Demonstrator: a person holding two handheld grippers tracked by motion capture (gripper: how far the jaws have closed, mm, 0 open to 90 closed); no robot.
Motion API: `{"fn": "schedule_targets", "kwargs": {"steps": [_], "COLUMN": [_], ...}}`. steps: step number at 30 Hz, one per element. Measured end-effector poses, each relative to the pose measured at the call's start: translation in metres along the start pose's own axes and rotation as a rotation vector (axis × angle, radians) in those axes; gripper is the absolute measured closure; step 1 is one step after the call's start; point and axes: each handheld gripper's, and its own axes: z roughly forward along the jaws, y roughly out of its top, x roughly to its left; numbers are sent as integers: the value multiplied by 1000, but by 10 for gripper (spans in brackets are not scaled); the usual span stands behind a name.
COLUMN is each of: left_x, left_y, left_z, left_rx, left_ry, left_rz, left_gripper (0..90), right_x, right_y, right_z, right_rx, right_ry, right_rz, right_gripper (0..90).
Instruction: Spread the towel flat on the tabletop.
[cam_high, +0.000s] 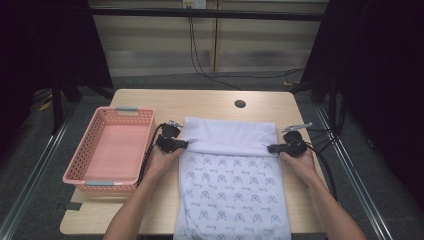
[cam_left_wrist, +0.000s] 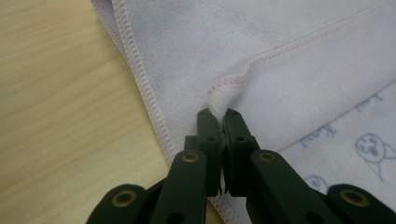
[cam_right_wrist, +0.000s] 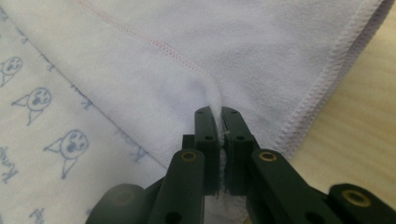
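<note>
The left tongs (cam_high: 184, 144) pinch the towel (cam_high: 231, 175) at its folded edge on one side, and the right tongs (cam_high: 271, 148) pinch the opposite edge. Both forearms reach forward, hands level and well apart. The towel lies flat on the surface (cam_high: 150, 210), beside a pink basket (cam_high: 80, 165).

The right gripper (cam_right_wrist: 218, 114), seen along its own two black jaws, is clamped on a pinched ridge of the pale lilac towel (cam_right_wrist: 243, 51). The folded-over plain layer, edged with a stitched hem, lies on a printed layer bearing small blue cat faces. Bare wooden table (cam_right_wrist: 359, 140) shows beside the hem at right.
</note>
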Motion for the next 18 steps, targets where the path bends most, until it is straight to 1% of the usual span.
{"fn": "schedule_targets", "kwargs": {"steps": [1, 3, 5, 6, 7, 8, 9, 10, 12, 13, 14, 15, 16, 17, 18], "left_x": [2, 5, 11, 13, 16, 18, 20, 21, 23, 26, 29, 31, 30, 30, 28], "left_y": [2, 6, 8, 10, 11, 13, 15, 17, 21, 22, 21, 20, 19, 19, 19], "left_z": [1, 3, 6, 7, 9, 11, 12, 14, 17, 17, 17, 16, 16, 16, 15], "left_rx": [6, 9, -2, -10, -20, -24, -30, -27, -33, -27, -33, -37, -45, -42, -46], "left_ry": [-4, 14, 1, 8, 5, 8, 18, 27, 38, 30, 14, 6, 4, 8, 3], "left_rz": [-10, -7, -25, -21, -23, -40, -47, -42, -51, -57, -80, -88, -94, -88, -97], "left_gripper": [875, 875, 875, 875, 875, 875, 875, 875, 875, 875, 874, 875, 874, 875, 875], "right_x": [-2, -5, -9, -11, -13, -14, -15, -16, -18, -18, -17, -16, -17, -18, -19], "right_y": [2, 8, 12, 14, 16, 19, 22, 25, 31, 34, 37, 39, 39, 39, 39], "right_z": [2, 7, 12, 14, 16, 18, 21, 23, 29, 31, 33, 35, 36, 35, 34], "right_rx": [-2, -7, -24, -26, -33, -32, -38, -39, -46, -43, -43, -39, -44, -44, -46], "right_ry": [2, -12, -14, -14, -20, -27, -33, -42, -69, -88, -100, -105, -103, -95, -87], "right_rz": [11, 15, 31, 47, 48, 53, 57, 76, 86, 83, 82, 80, 82, 84, 83], "right_gripper": [871, 870, 870, 871, 870, 871, 871, 871, 870, 870, 870, 870, 870, 871, 870]}}
